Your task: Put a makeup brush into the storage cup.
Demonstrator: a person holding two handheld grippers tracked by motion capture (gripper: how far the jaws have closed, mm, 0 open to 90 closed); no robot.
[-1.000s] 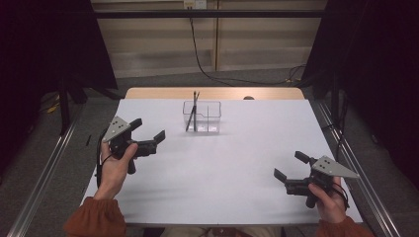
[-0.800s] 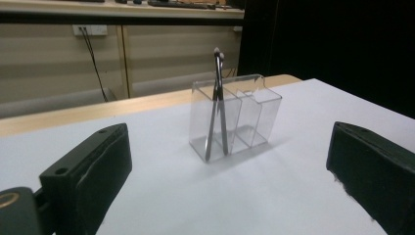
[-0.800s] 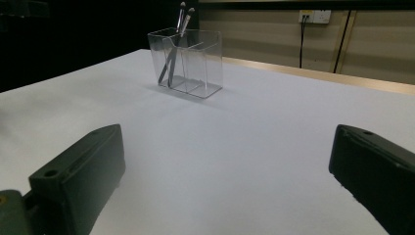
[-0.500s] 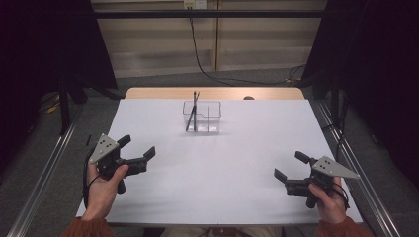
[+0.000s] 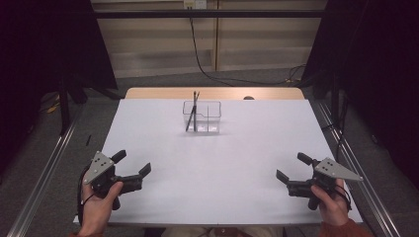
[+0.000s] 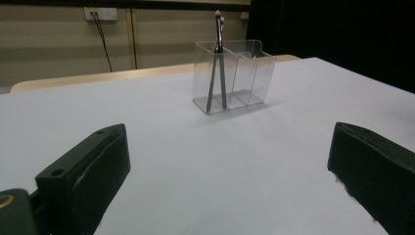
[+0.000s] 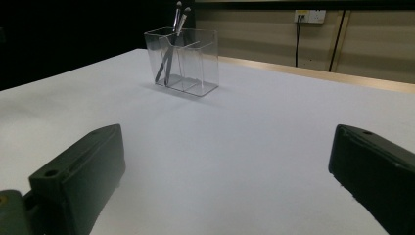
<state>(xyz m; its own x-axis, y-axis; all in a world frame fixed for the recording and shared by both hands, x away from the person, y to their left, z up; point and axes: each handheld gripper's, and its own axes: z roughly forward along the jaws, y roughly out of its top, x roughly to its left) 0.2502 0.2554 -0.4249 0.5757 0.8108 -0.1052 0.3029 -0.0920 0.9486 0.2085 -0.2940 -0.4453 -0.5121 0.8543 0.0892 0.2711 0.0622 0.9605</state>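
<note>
Both hand-held grippers, left (image 5: 133,170) and right (image 5: 288,169), gape empty; the clear organizer's (image 5: 201,117) brushes (image 5: 192,112) look blurred.

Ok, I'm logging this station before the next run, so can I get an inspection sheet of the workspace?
Surface: white table top, bare around the holder; wooden edge at the far side.
Job's things: clear divided holder at far centre, two slim dark brushes leaning in its left compartment; other compartments look empty.
Clutter: nothing seen on the white surface.
Grippers: left gripper and right gripper at the near corners, jaws open, holding nothing.
Cables: black cable hanging from a wall socket to the floor.
Surroundings: dark curtains both sides, metal rails along the table.
</note>
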